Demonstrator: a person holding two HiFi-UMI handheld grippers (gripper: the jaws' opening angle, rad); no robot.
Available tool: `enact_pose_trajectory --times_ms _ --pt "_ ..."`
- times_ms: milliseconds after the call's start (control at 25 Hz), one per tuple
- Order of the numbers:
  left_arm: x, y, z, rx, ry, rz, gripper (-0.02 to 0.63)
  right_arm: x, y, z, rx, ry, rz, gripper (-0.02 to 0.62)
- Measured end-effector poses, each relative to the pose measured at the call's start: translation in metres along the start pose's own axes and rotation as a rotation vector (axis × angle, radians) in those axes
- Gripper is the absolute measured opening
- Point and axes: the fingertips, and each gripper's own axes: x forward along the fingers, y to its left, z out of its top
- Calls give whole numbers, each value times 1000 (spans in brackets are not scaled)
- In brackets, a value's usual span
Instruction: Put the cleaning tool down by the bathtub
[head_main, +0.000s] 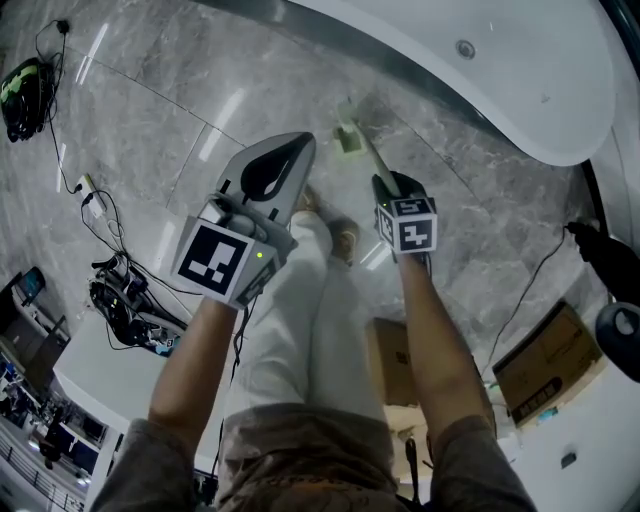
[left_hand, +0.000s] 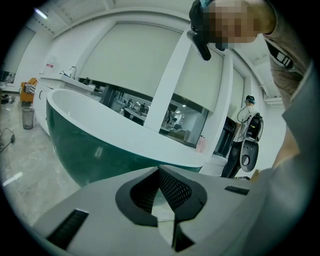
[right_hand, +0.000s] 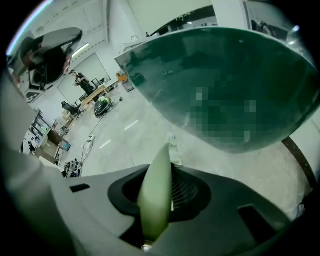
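Note:
The cleaning tool is a brush with a pale green handle (right_hand: 156, 195) and a small head (head_main: 348, 135) that hangs just above the marble floor. My right gripper (head_main: 385, 185) is shut on the handle and points steeply down; in the right gripper view (right_hand: 165, 170) the handle runs out between the pads toward the tool's head (right_hand: 172, 142). The bathtub (head_main: 520, 90) is white inside and dark green outside (right_hand: 165, 65), a short way right of the brush head. My left gripper (head_main: 298, 148) hovers to the left, its tips (left_hand: 159, 168) touching with nothing held. The tub's rim (left_hand: 100, 125) fills the left gripper view.
The person's legs and shoes (head_main: 345, 240) stand on the floor between the grippers. Cables and a power strip (head_main: 95, 200) lie at the left, a black bag (head_main: 25, 95) at the far left. Cardboard boxes (head_main: 545, 360) sit at the right. A bin (left_hand: 28, 118) stands beyond the tub.

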Motion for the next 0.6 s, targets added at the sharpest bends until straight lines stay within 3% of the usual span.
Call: enact_pose_trajectory --times_ms 600 --pt "-3 16 -15 -26 19 6 2 53 -5 -38 4 326 -53 89"
